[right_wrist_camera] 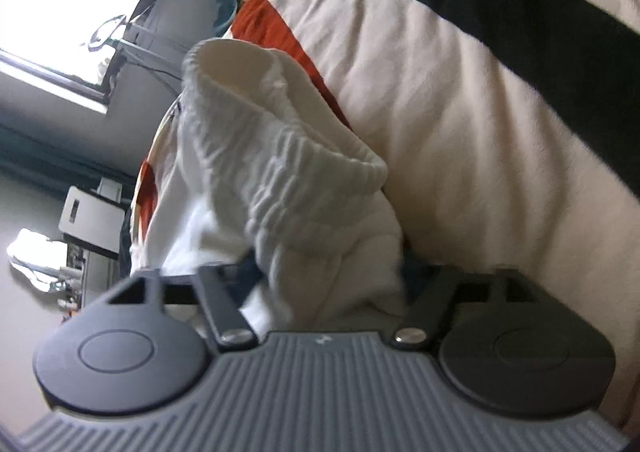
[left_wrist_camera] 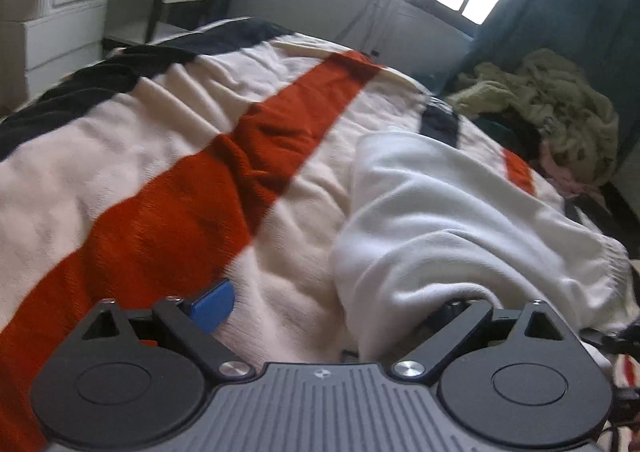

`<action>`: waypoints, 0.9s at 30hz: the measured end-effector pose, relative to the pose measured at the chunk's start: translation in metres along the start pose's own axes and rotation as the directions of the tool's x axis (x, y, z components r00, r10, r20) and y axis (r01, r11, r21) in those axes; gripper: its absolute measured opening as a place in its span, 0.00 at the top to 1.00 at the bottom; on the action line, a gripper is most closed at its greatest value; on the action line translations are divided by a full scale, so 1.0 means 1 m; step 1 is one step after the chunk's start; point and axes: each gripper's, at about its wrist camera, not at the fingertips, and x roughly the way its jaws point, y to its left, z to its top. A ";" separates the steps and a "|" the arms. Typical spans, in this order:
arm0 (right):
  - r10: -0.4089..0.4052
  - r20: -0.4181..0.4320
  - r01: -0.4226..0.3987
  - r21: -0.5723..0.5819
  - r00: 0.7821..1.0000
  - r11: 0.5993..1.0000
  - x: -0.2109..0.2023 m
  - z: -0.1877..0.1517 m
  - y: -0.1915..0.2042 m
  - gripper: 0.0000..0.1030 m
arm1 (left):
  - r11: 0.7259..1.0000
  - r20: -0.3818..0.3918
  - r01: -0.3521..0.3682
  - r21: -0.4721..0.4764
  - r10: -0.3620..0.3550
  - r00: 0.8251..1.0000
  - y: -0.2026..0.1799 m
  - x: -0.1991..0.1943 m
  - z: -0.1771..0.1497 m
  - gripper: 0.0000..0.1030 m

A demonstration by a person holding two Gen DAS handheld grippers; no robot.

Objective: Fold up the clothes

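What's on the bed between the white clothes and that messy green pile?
In the left wrist view, the striped blanket shows between the white garment and the green pile, here a dark stripe.

Your left gripper (left_wrist_camera: 340, 316) gapes wide low over the bedspread (left_wrist_camera: 120, 155), while your right gripper (right_wrist_camera: 328, 284), rolled sideways, pinches cloth.
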 end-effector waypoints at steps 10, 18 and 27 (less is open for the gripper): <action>0.052 0.098 -0.048 -0.042 0.994 0.998 -0.031 0.000 0.008 0.66 | 0.946 -0.003 0.300 -0.119 -0.302 0.953 0.012 -0.033 0.001 0.04; 0.004 0.088 -0.003 -0.002 0.996 1.000 -0.015 0.004 0.003 0.64 | 0.907 -0.057 0.344 -0.242 -0.367 0.928 0.010 0.030 0.011 0.06; 0.000 0.101 0.001 -0.016 0.995 1.000 -0.015 0.002 0.007 0.64 | 0.911 -0.055 0.373 -0.173 -0.387 0.920 0.010 0.046 0.010 0.47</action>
